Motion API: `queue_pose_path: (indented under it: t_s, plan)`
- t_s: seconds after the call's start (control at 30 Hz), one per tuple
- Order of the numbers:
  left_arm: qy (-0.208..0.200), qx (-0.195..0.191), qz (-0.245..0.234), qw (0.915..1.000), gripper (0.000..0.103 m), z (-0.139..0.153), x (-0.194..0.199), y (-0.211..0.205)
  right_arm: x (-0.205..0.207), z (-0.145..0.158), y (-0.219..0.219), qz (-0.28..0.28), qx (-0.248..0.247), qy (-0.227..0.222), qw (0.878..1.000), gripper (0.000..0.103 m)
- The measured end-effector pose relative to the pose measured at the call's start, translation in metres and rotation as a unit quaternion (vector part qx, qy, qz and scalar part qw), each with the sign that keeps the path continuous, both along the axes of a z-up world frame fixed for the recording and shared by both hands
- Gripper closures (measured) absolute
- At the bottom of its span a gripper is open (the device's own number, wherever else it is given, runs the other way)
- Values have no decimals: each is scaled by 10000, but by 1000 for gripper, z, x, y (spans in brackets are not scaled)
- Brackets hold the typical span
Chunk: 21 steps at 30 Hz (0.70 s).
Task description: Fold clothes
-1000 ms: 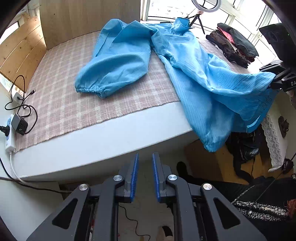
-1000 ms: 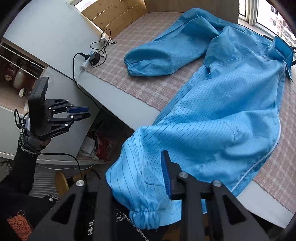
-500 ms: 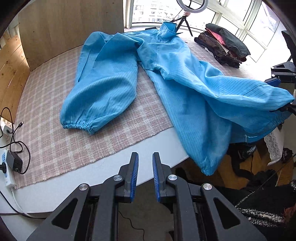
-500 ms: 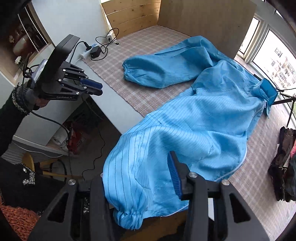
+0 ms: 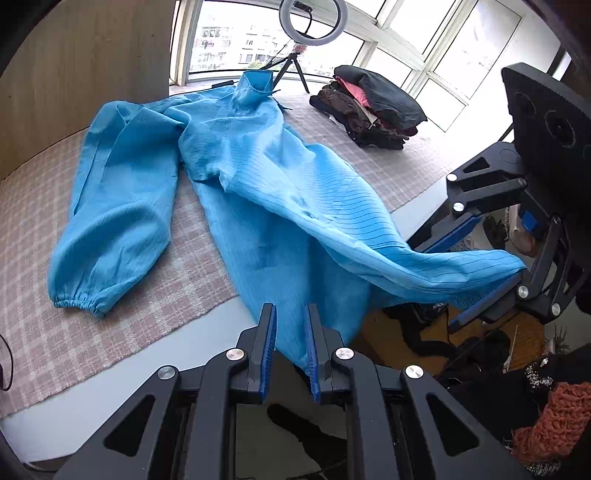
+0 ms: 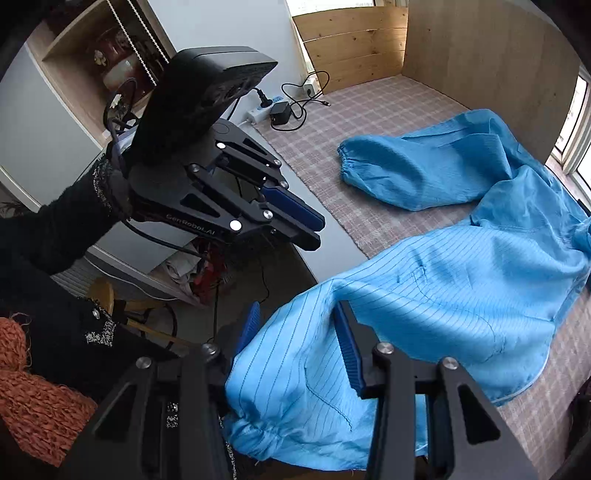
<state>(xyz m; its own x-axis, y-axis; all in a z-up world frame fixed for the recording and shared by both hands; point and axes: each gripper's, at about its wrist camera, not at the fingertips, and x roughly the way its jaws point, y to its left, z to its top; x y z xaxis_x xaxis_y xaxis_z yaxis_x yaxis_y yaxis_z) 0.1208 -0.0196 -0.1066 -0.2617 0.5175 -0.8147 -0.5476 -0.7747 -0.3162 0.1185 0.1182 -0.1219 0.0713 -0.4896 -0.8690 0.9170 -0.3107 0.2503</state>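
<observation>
— Lying where? Blue striped coverall (image 5: pixel 280 192) stretching lengthwise across checked mat (image 5: pixel 122 332), cuff end overhanging.
— Gripping? Right gripper (image 6: pixel 295 347) clamping raised sleeve; left gripper (image 5: pixel 290 347) nearly closed, empty, nearer hanging leg.

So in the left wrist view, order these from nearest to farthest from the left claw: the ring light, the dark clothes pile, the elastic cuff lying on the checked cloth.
1. Cuff: lower left of the left claw, flat on the cloth.
2. Clothes pile: upper right, well back on the cloth.
3. Ring light: top centre, by the window.
</observation>
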Motion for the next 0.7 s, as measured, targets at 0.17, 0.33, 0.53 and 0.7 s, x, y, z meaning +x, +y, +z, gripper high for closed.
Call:
queue_pose_path:
  t_s: [0.17, 0.33, 0.53, 0.7]
  plan:
    - [-121, 35, -136, 9998, 87, -6, 4, 12, 2, -2, 5, 9, -421, -320, 9986, 61]
    - [-171, 393, -77, 9990, 87, 5, 1, 4, 39, 16, -3, 342, -719, 1195, 9896, 61]
    - [-54, 448, 69, 9990, 87, 19, -3, -13, 47, 25, 3, 603, -1318, 1631, 9759, 50]
    - [59, -100, 640, 9979, 87, 13, -22, -45, 3, 19, 24, -429, -891, 1105, 9889, 50]
